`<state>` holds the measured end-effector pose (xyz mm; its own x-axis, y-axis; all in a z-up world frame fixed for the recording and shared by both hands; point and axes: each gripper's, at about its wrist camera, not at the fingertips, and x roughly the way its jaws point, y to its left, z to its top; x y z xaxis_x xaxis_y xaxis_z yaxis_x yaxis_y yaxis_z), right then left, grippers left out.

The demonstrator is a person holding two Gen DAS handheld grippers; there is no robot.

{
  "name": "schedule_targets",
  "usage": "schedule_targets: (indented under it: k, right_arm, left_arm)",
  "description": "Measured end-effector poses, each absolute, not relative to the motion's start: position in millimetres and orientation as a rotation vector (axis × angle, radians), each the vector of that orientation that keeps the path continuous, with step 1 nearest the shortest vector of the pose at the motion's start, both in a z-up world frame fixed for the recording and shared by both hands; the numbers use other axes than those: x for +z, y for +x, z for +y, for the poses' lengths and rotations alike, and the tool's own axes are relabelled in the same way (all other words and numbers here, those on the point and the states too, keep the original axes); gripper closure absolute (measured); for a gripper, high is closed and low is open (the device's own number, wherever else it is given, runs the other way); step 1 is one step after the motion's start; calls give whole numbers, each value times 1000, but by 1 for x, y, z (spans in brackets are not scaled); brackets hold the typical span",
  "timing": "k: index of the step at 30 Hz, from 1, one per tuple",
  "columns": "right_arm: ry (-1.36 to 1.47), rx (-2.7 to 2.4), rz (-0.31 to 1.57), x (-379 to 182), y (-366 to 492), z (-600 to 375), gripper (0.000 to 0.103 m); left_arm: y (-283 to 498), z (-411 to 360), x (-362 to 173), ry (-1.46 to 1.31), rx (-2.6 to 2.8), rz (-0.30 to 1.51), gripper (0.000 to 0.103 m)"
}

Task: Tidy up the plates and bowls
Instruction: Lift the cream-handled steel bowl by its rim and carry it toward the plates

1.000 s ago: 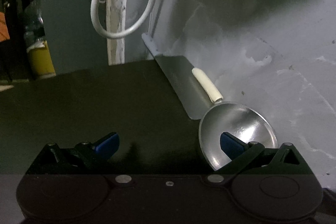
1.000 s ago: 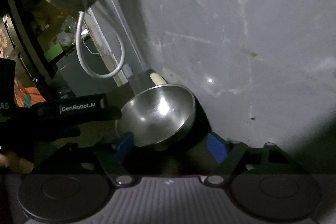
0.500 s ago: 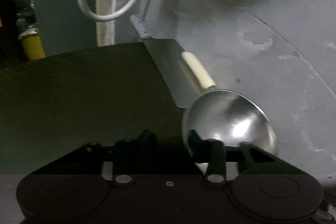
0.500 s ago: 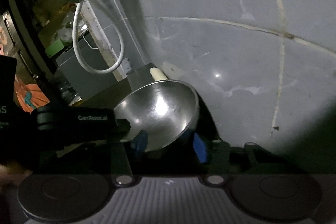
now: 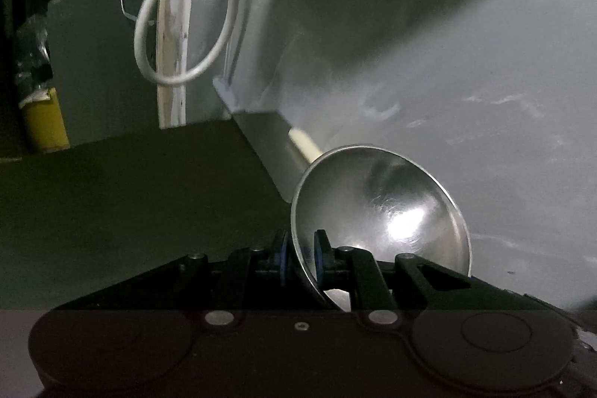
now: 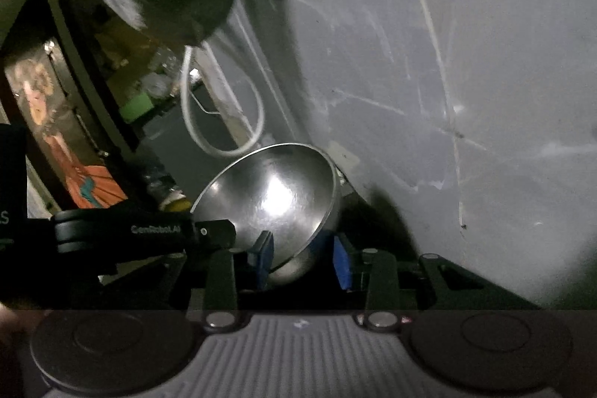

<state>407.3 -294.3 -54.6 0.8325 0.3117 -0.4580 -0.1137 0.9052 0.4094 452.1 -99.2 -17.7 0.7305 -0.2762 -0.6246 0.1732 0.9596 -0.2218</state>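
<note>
Clenched jaws on the left gripper [image 5: 300, 258]: both blue pads pinch the near rim of the steel bowl [image 5: 380, 207], one pad outside the wall, one inside. Bowl tilted steeply, mouth facing away from the gripper body toward the grey wall [image 5: 447, 81].

Right gripper [image 6: 302, 258]: jaws partly apart, straddling the lower side of the same bowl [image 6: 272, 200]. Left blue pad sits at the bowl's rim; right pad stands a little off the outer wall. Firm contact there cannot be told.

Bowl is held up off the dark tabletop [image 5: 130, 193], near its far right edge where it meets the wall. Just behind the bowl, a flat metal sheet [image 5: 268, 144] leans along that edge, with a pale cream handle [image 5: 304, 140] lying on it.

White cable loop [image 5: 179, 25] hangs against the wall at the far corner. Yellow container [image 5: 43, 122] beyond the tabletop's left far edge. Lighting dim; motion blur in the upper part of both views.
</note>
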Motion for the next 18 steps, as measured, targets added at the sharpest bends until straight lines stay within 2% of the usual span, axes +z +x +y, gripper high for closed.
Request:
schedule_targets:
  k: [11, 18]
  right_arm:
    - [324, 257, 498, -8, 302, -290, 64]
    - [311, 295, 540, 0, 225, -288, 64]
  left_arm:
    - [336, -70, 29, -171, -273, 657, 87]
    - [246, -58, 28, -215, -276, 685, 85]
